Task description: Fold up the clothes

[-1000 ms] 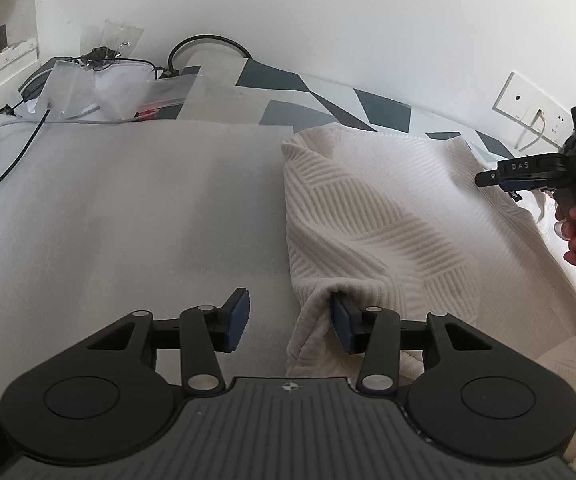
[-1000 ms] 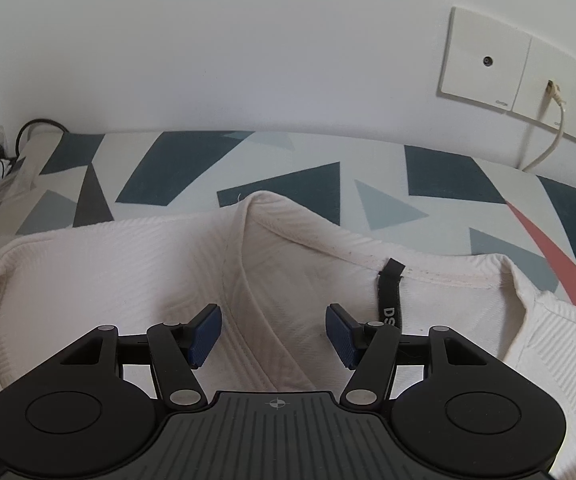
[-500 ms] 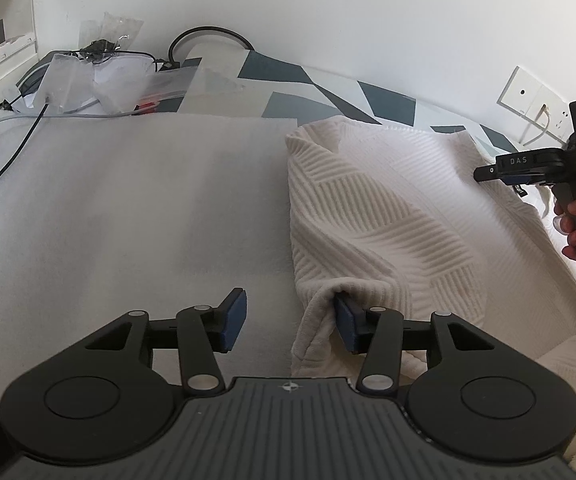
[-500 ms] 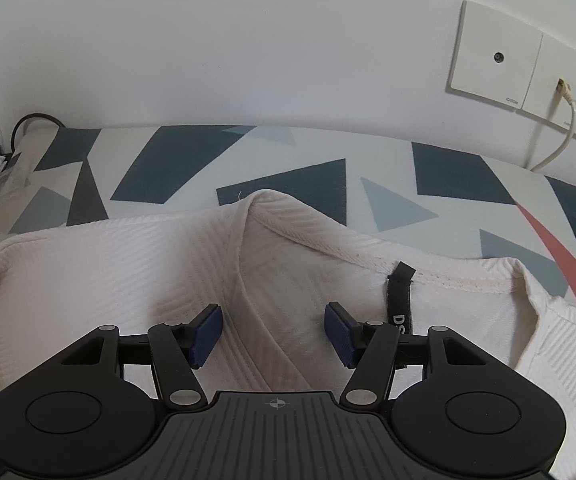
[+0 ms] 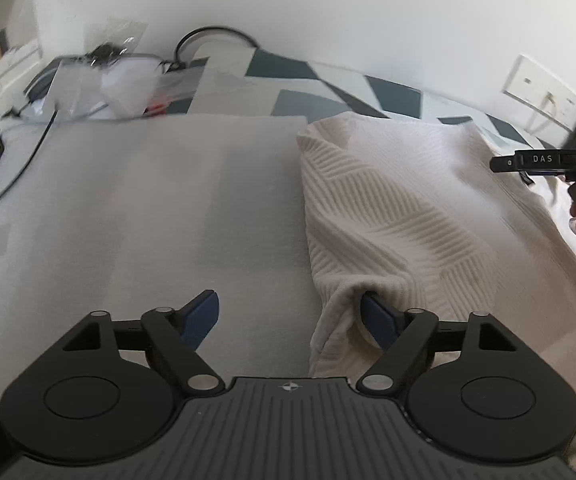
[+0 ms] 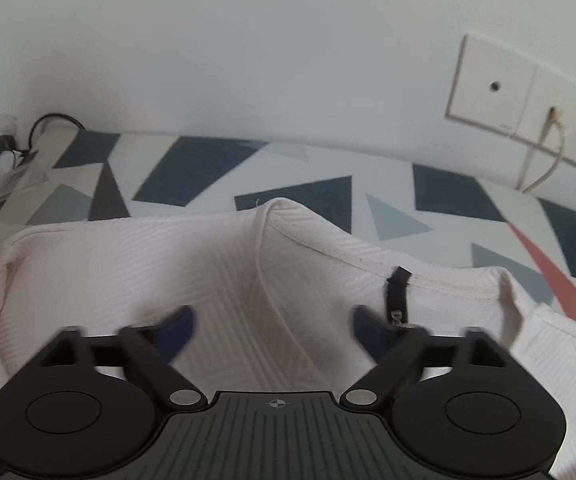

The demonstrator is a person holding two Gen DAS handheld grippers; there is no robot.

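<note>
A cream ribbed sweater [image 5: 400,208] lies on the table, folded over at its left side. My left gripper [image 5: 290,316] is open at the sweater's lower left edge; its right finger is tucked under a fold of the knit, its left finger over bare cloth. My right gripper [image 6: 271,332] is open just above the sweater [image 6: 167,264] near the neckline, where a black label [image 6: 396,292] hangs. The right gripper also shows in the left wrist view [image 5: 536,160], held by a hand at the far right.
A grey-white mat [image 5: 147,208] covers the table left of the sweater. A tablecloth with dark triangles [image 6: 227,172] runs along the wall. Plastic bags and cables [image 5: 99,80] lie at the back left. Wall sockets [image 6: 520,100] with a plugged cable are at the right.
Both grippers have opened a little wider. The right wrist view has shifted slightly nearer the neckline. The left gripper's finger stays under the fold.
</note>
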